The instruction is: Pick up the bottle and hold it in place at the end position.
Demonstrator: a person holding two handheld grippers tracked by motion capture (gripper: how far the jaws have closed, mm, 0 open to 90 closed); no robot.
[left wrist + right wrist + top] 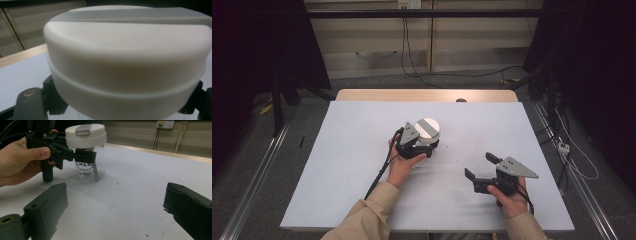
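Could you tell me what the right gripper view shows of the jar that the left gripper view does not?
The right gripper view alone shows the jar's clear glass body with dark lettering, standing on the table, the left tongs shut around it just under the lid, and the right tongs open with nothing between them. The left gripper view alone shows the lid close up, with a seam running round its side. Both show the white lid with its grey flap on top.

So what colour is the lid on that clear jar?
White lid with a grey flip tab, best seen in the right gripper view.
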